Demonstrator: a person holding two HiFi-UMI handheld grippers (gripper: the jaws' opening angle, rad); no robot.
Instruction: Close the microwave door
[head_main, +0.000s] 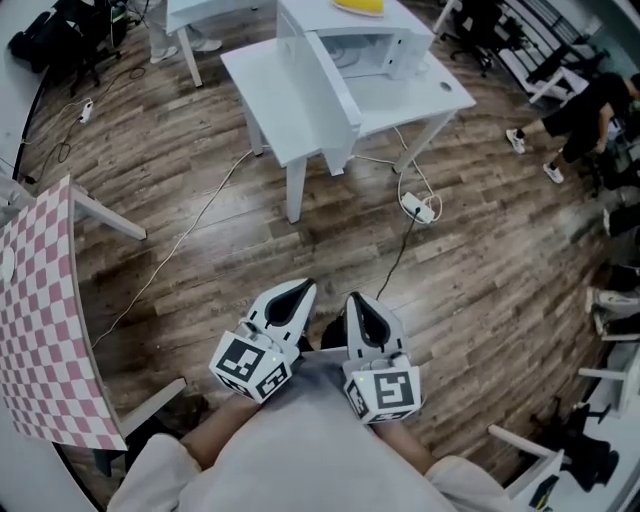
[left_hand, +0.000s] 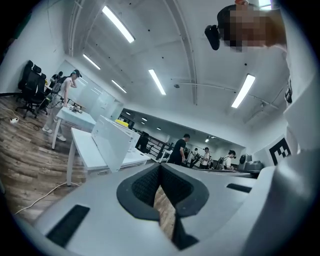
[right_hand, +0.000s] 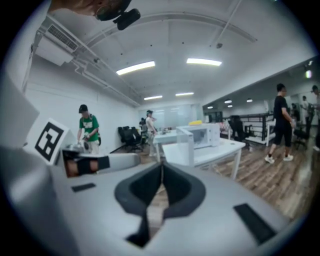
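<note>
A white microwave (head_main: 378, 48) stands on a white table (head_main: 425, 95) at the top of the head view, well ahead of me. Its door (head_main: 325, 85) is swung wide open toward me. A yellow object (head_main: 360, 5) lies on top of it. My left gripper (head_main: 297, 292) and right gripper (head_main: 356, 302) are held side by side close to my body, above the wooden floor, far from the microwave. Both are shut with nothing between the jaws. The open door (left_hand: 110, 142) shows in the left gripper view. The microwave (right_hand: 204, 135) sits ahead in the right gripper view.
A pink-and-white checkered table (head_main: 40, 320) stands at my left. A power strip (head_main: 420, 208) and cables lie on the floor between me and the white table. A person (head_main: 580, 110) stands at the right, with chairs and stands nearby.
</note>
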